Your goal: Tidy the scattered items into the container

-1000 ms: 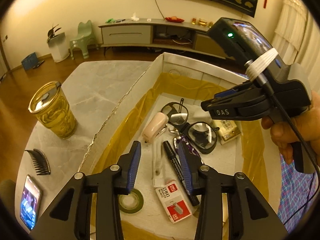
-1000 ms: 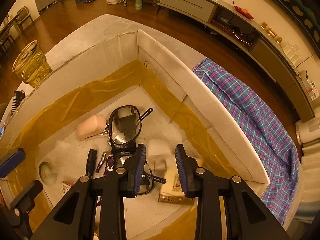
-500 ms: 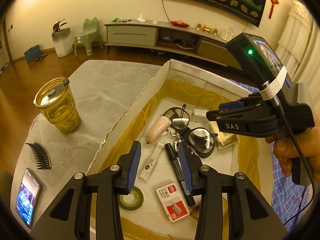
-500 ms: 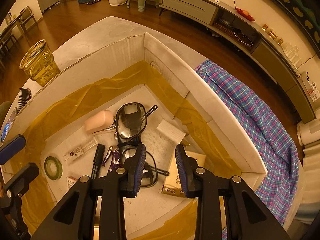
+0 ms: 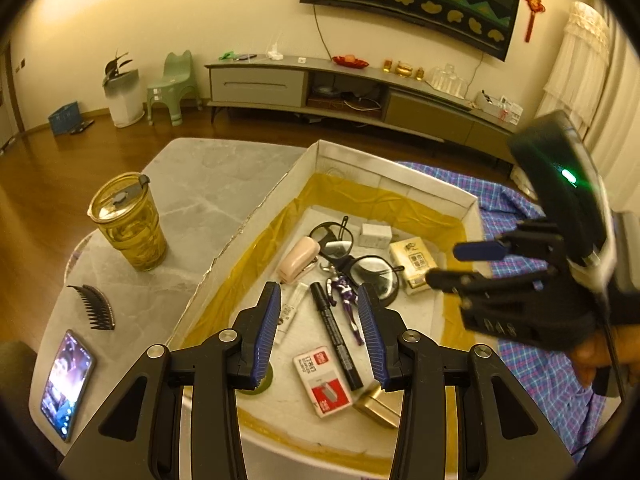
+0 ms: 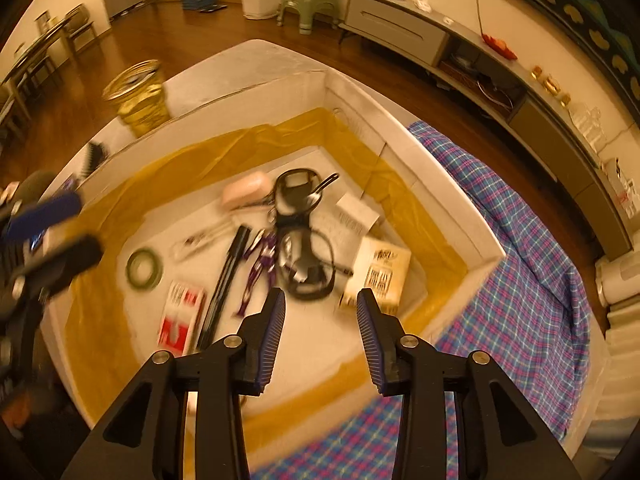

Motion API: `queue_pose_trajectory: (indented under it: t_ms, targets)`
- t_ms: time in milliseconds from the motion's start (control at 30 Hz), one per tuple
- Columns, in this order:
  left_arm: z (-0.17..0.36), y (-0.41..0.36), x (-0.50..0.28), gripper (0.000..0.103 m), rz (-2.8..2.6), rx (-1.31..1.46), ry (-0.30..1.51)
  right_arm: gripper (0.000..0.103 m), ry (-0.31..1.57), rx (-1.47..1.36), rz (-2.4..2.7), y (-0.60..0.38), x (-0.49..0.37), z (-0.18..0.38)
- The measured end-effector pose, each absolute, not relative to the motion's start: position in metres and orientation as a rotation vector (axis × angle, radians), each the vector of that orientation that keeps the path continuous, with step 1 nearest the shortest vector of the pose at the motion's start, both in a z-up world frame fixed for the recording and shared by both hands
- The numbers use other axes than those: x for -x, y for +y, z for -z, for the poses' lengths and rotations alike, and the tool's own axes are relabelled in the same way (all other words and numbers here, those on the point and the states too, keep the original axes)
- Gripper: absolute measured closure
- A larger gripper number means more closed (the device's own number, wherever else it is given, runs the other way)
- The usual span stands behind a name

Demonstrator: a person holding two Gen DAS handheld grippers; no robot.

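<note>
The white box with yellow lining holds black glasses, a pink stapler, a black marker, a purple figurine, a red staple box, a tan carton and a gold tin. My left gripper hovers above the box's near end, jaws opening, nothing between them. My right gripper hangs over the box near the glasses and carton, jaws opening and empty. A green tape roll lies at the left.
On the marble table left of the box stand a lidded cup of yellow liquid, a black comb and a lit phone. A plaid cloth lies along the box's right side. A hand holds the right gripper.
Both grippers have risen and drawn back from the box floor, so more of the box shows. The right gripper's jaws have spread wider. The items in the box lie as before.
</note>
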State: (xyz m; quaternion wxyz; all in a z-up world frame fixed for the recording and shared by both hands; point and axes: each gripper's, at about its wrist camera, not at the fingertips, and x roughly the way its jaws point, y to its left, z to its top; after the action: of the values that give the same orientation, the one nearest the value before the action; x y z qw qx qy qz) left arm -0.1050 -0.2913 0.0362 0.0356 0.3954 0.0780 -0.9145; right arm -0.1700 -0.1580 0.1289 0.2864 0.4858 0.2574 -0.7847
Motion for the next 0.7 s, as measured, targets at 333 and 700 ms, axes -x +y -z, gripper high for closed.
queue_pose_trajectory:
  t_ms: [333,700]
  targets:
    - [-0.047,-0.276,0.081,0.056,2.852,-1.194,0.220,0.056,0.693,-1.207,2.047,-0.123,0.093,-0.149]
    - [-0.054,-0.263,0.063,0.048,2.897,-1.149,0.218,0.054,0.788,-1.179,2.009,-0.103,0.033,-0.134]
